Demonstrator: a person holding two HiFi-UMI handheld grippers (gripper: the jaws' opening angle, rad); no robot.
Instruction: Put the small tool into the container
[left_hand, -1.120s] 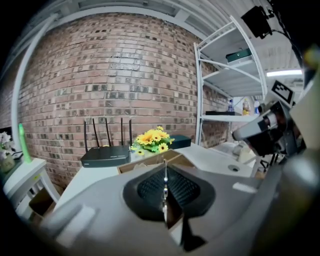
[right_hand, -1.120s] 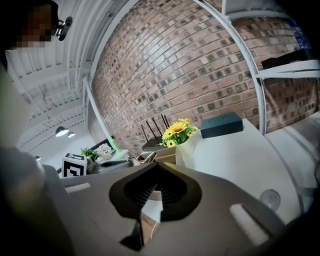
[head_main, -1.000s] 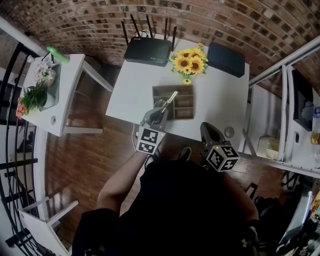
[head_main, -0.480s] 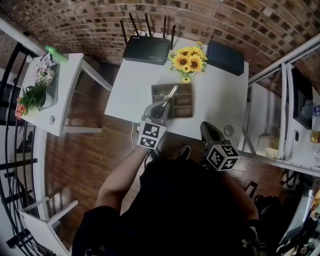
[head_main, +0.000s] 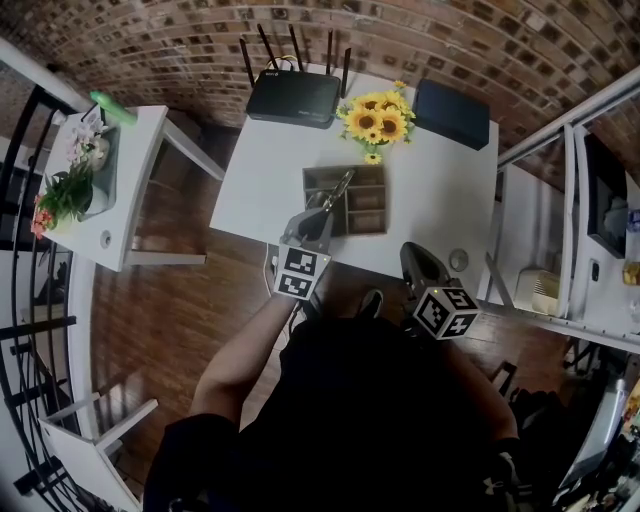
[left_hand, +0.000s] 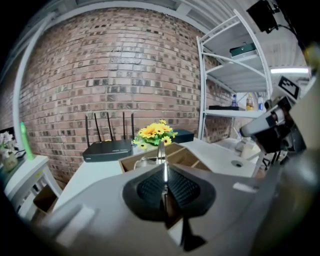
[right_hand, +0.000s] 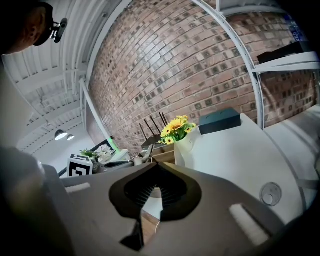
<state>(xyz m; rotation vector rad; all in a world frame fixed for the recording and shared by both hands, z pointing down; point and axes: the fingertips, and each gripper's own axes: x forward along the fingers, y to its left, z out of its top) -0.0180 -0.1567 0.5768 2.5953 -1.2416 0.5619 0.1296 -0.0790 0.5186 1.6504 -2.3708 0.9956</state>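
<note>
the small tool is pinched by the left gripper over the container; the right gripper is closed, empty.

2 grippers: left gripper, right gripper. 1 small tool, 1 container, 1 router, 1 sunflower bunch, 1 dark box, 2 white tables.

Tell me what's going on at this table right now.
A person is working with a pair of tongs in each hand. The left tongs are shut on a small metal tool, holding it over the left side of the wooden container on the white table. The tool is not yet released. The right tongs are shut and empty, near the table's front edge.
</note>
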